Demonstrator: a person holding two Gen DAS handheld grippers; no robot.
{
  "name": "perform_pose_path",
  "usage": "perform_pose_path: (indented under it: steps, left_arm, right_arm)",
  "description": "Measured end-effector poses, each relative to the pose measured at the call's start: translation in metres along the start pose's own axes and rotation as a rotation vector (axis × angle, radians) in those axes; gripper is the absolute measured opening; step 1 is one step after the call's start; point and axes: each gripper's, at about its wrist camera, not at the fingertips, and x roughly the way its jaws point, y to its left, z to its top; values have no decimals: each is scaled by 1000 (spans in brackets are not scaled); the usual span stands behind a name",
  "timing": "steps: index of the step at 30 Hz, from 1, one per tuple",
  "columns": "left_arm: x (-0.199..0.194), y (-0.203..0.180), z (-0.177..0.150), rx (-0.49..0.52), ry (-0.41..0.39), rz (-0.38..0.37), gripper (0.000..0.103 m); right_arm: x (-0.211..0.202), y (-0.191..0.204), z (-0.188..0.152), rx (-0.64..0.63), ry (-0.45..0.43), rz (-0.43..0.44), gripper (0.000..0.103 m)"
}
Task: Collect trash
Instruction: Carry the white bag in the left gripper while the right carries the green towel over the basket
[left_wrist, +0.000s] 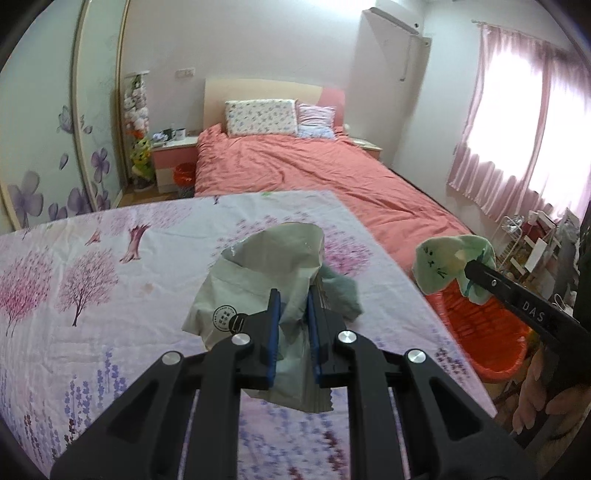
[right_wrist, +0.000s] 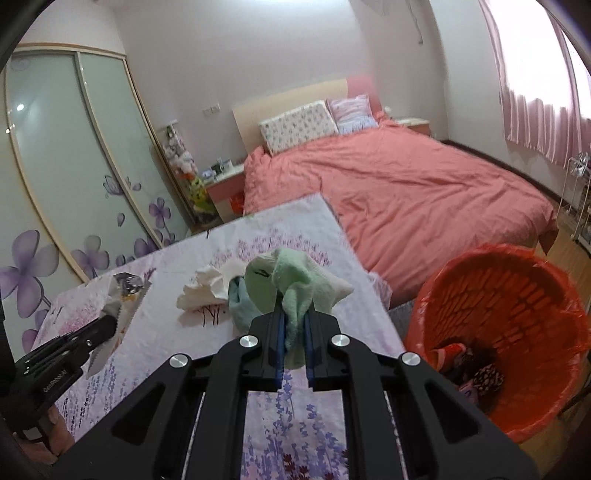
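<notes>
Two grippers each carry a piece of trash over a table (left_wrist: 110, 266) draped in a thin cloth printed with pink trees and purple lavender. The left gripper (left_wrist: 293, 306) has its blue-padded jaws pinched on a crinkled grey-green foil bag (left_wrist: 258, 273) with a round black stamp and a jagged torn edge; the bag hangs just above the cloth. The right gripper (right_wrist: 293, 325) clamps a soft, fuzzy mint-green sock (right_wrist: 295, 288) with a small cat face stitched on it, lifted off the table near its right edge. On the cloth beyond the sock lie a crumpled white tissue (right_wrist: 203, 291) and a bluish-green cloth (right_wrist: 240, 306), touching each other. Right of the table, on the floor, stands an orange plastic basket (right_wrist: 517, 291) of woven lattice, lined with a thin orange bag, with dark scraps at its bottom. Behind the table stretches a bed (right_wrist: 406, 192) under a wrinkled coral quilt, with two pillows at its headboard.
</notes>
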Motion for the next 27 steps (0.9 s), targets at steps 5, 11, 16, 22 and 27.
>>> perform_pose_path:
  steps: [5,11,16,22,27]
  left_arm:
    - [-16,-26,7,29,-27,-53,15]
    - [-30,-61,10,74,-52,-113,15]
    - [-34,-102,9,128,-59,-169,15]
    - [-21,-153,4,181,-39,-241,15]
    - [-1,-201,-5,229,-9,-316,15]
  right_arm:
    - [-27,-8,4,16,-57,3,9]
    - [-57,-24,7,18,-129,-27,9]
    - [-76,-48,5,29,-169,-81,9]
    - [-83,-87,0,64,-182,-160,9]
    - [-82,-120,-4,111,-177,-214,9]
